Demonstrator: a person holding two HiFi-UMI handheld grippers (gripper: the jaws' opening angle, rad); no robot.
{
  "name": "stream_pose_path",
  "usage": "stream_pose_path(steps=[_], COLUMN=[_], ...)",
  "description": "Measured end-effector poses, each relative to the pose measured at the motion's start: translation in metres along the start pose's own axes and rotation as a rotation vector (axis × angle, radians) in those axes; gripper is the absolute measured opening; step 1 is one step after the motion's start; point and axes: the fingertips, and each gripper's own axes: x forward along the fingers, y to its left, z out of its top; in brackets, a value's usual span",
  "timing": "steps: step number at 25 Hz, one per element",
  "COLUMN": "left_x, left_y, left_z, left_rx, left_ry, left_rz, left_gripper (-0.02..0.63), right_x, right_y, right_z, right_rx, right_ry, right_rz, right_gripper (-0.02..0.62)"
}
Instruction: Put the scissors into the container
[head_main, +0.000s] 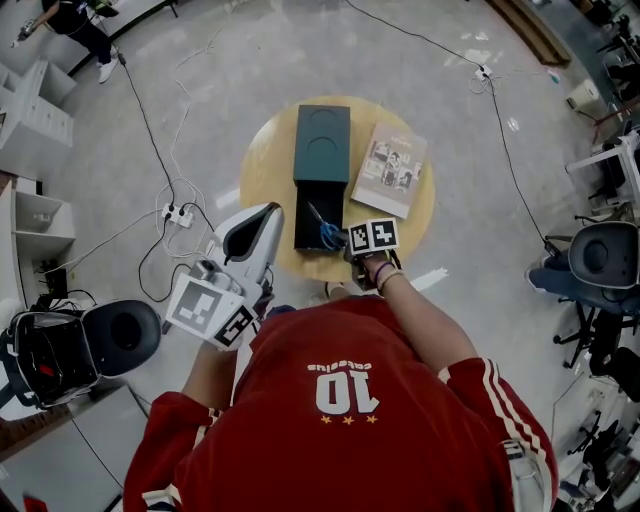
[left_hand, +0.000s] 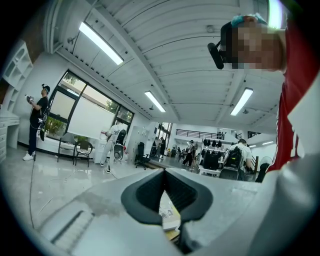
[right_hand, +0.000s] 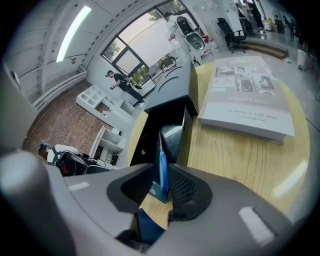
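The fingers (right_hand: 186, 189) of the right gripper (right_hand: 161, 171) stand apart, and the blue handle of the scissors (right_hand: 161, 157) rises in the gap between them, closer to the right-hand pad; neither pad clearly presses on it. The blades point away from the gripper into the open dark part of the container (right_hand: 159, 116), at the centre of the right gripper view. In the head view the scissors lie inside that open lower half of the container, handles at its lower end, right beside the gripper's marker cube (head_main: 373, 236). The container's green lid (head_main: 322, 143) covers the upper half.

The left gripper (left_hand: 164, 172) has its fingertips together with nothing between them. In the head view it sits at centre left, its tip near the container's left side, above the lower-left rim of the table (head_main: 262, 165).

A book (right_hand: 247, 95) lies flat on the round wooden table just right of the container, apart from it. Cables (head_main: 165, 170) trail across the floor at the upper left
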Motion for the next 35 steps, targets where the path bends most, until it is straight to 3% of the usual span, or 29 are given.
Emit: stream_pose_path(steps=[8,12,23,35], left_x=[0.004,0.005,-0.001,0.0], left_y=[-0.002,-0.001,-0.004,-0.017], left_z=[0.001,0.001,0.0,0.017], left_rx=[0.0,0.0,0.008,0.051], left_ry=[-0.004,-0.008,-0.039,-0.067], left_rz=[-0.009,-0.013,-0.025,-0.055], left_gripper=[0.002,0.002,0.002,0.002], right_x=[-0.014,-0.021,-0.089,-0.194], right_y=[-0.004,-0.001,0.025,0.086], right_z=[0.013,0.022,0.066,0.096], right_rx=[0.0,-0.055,-0.307,-0.409], right_ry=[-0.047,-0.083,-0.356,-0.596], right_rz=[0.023,0.017,0.003,0.049], right_gripper=[0.107,0.109,0.097,0.095])
